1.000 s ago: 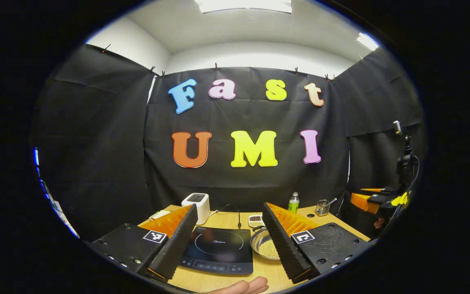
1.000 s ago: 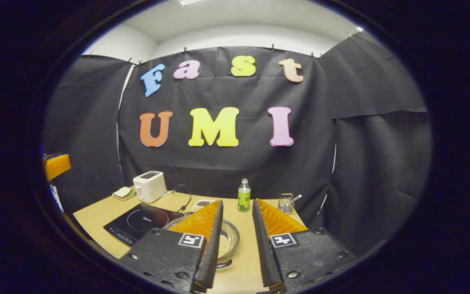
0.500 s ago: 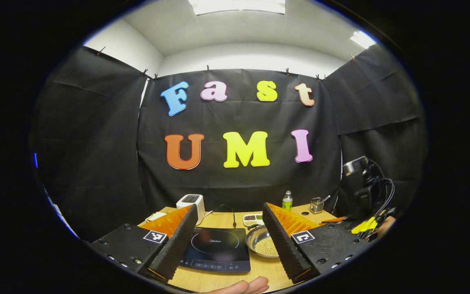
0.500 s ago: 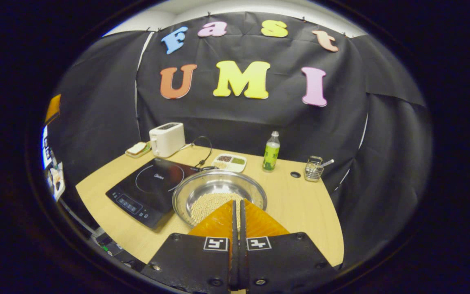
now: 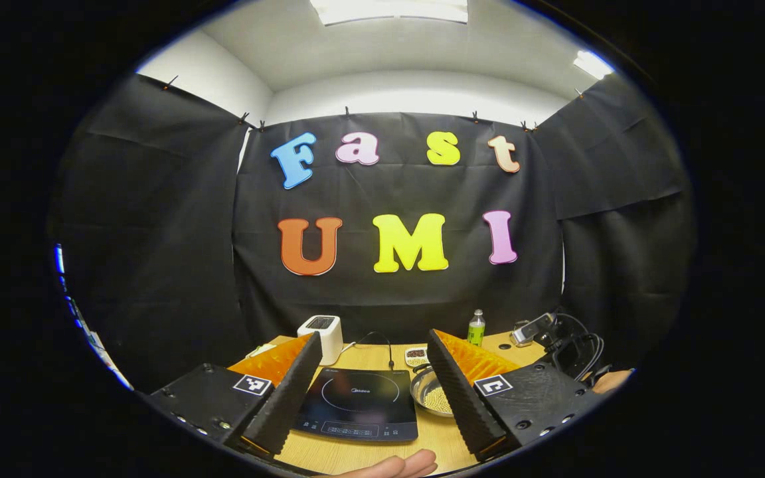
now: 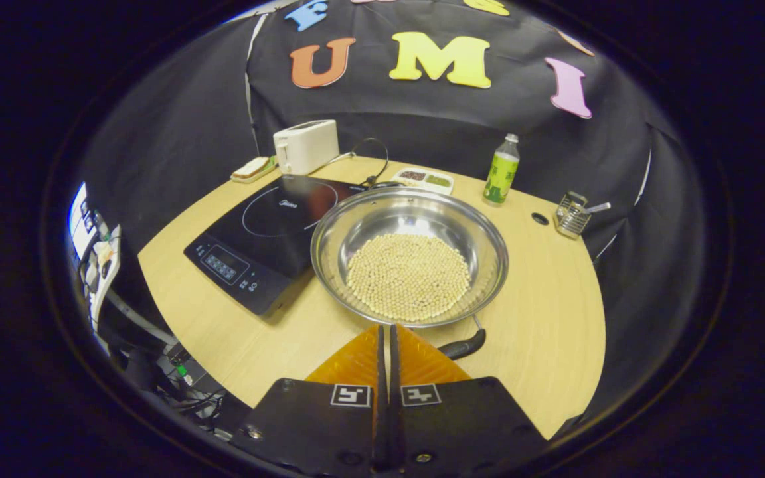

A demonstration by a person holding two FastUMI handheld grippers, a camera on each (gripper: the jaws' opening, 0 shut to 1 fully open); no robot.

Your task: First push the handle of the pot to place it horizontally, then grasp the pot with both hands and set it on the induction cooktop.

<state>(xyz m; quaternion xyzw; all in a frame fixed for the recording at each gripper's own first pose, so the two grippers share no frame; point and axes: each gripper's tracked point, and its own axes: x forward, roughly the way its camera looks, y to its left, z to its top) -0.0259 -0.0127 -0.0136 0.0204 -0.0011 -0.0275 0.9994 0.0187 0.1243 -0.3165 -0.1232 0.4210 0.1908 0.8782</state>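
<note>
A steel pot [image 6: 409,255] holding pale beans stands on the wooden table [image 6: 555,345], just right of the black induction cooktop [image 6: 269,229]. Its black handle [image 6: 463,345] sticks out at the near side, toward the lower right. My right gripper [image 6: 386,326] is shut with nothing in it. Its tips hover by the pot's near rim, just left of the handle. My left gripper [image 5: 374,335] is open and empty, held back from the table, with the cooktop [image 5: 359,398] between its fingers and the pot [image 5: 430,393] by the right finger.
Along the back stand a white toaster [image 6: 306,146], a plate with bread [image 6: 253,168], a divided snack tray [image 6: 425,179], a green bottle [image 6: 501,169] and a wire basket [image 6: 572,214]. A cord [image 6: 372,159] runs behind the cooktop. A hand [image 5: 392,465] shows low down.
My right gripper went from open to shut, then dropped and tilted toward the pot, ending by its handle. The left gripper has hardly moved.
</note>
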